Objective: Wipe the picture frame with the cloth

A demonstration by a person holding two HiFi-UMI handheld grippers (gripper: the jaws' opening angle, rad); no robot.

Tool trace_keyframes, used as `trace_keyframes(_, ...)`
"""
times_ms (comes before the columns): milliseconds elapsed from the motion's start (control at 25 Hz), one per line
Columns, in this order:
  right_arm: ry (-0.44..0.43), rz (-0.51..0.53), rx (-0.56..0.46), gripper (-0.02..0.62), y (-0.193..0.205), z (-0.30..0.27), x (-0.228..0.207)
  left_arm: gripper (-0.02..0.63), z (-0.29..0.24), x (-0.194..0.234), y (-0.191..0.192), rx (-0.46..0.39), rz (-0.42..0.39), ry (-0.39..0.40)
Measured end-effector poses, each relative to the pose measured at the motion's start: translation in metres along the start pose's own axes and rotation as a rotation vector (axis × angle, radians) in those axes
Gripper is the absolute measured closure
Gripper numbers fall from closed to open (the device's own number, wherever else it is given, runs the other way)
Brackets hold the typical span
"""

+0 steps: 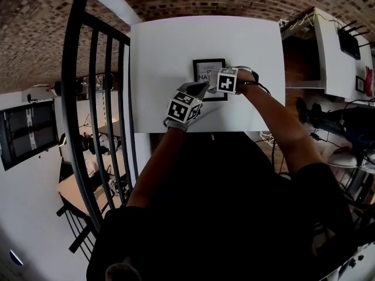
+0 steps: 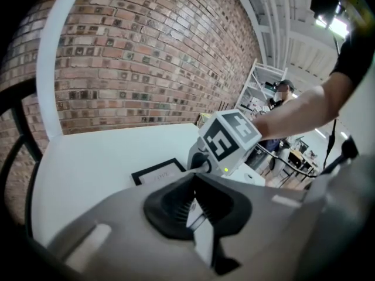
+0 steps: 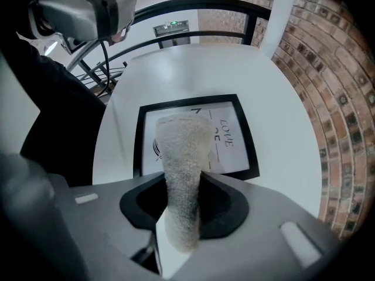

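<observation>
Clamping cloth (image 3: 183,157), right claw (image 3: 179,230) above frame (image 3: 233,138).

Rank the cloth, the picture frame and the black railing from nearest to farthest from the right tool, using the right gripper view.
1. Cloth: clamped in the right tool, sticking out ahead.
2. Picture frame: flat on the table, just beyond the cloth's end.
3. Black railing: past the table's far edge.
</observation>
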State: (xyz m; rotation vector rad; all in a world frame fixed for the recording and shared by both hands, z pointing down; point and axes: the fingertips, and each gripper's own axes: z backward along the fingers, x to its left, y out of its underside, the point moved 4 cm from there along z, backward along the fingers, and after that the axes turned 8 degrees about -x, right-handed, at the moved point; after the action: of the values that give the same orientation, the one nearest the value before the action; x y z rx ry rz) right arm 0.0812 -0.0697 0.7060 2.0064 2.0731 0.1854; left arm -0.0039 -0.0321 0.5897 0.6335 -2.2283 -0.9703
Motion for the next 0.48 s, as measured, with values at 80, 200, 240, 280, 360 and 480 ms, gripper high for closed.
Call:
trace_keyframes(80, -0.008, -0.002, 0.007, 0.471, 0.001, -0.001, 0.009, 0.604, 0.001, -0.001, 0.001, 0.0, -0.001, 0.003)
trace_keyframes(200, -0.015, 0.002, 0.008, 0.471, 0.0, -0.003, 0.021, 0.604, 0.002, -0.003, 0.003, -0.002, -0.004, 0.009)
trace_keyframes(240, -0.018, 0.002, 0.009, 0.471, 0.0, -0.004, 0.025, 0.604, 0.002, -0.004, 0.004, -0.002, -0.005, 0.011)
trace_keyframes(280, -0.02, 0.003, 0.01, 0.471, 0.001, -0.004, 0.03, 0.605, 0.002, -0.004, 0.004, -0.002, -0.005, 0.011)
trace_keyframes(360, -0.023, 0.008, 0.011, 0.471, 0.001, -0.004, 0.04, 0.604, 0.002, -0.006, 0.004, -0.002, -0.006, 0.013)
trace_keyframes(480, -0.017, 0.023, 0.01, 0.471, 0.001, -0.006, 0.055, 0.604, 0.001, -0.007, 0.004, -0.006, -0.004, 0.019)
